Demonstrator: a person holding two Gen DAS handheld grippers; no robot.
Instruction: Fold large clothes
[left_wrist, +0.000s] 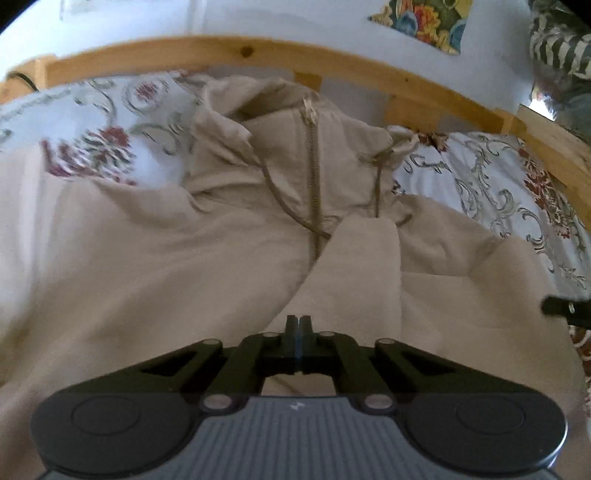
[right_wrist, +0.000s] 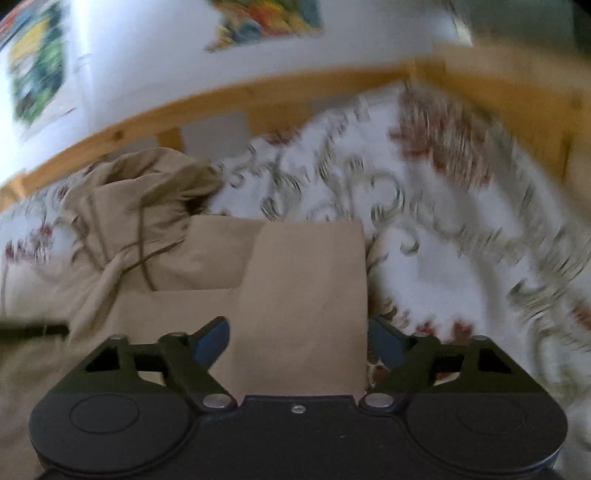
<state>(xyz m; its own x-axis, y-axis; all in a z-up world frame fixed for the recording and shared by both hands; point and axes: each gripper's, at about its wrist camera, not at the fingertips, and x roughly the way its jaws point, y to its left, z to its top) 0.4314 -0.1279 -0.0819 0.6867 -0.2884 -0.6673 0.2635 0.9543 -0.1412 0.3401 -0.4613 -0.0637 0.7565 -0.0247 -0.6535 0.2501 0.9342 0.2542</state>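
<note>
Right wrist shows my right tool (right_wrist: 297, 338) spread wide around the hoodie (left_wrist: 155, 258) sleeve (right_wrist: 306, 295); left tool (left_wrist: 299, 321) pinched closed, empty; I'd grip the cuff squarely.

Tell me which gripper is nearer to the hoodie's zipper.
Left. The left gripper sits shut just below the zipper, in line with it. The right gripper is open over a folded sleeve at the hoodie's edge, off to the side.

A bed with a pine frame (left_wrist: 258, 61) is covered by a white bedspread (left_wrist: 491, 184) patterned with grey scrolls and red flowers. A beige zip-up hoodie (left_wrist: 184, 251) lies spread across it, hood toward the frame rail, seemingly face up.
</note>
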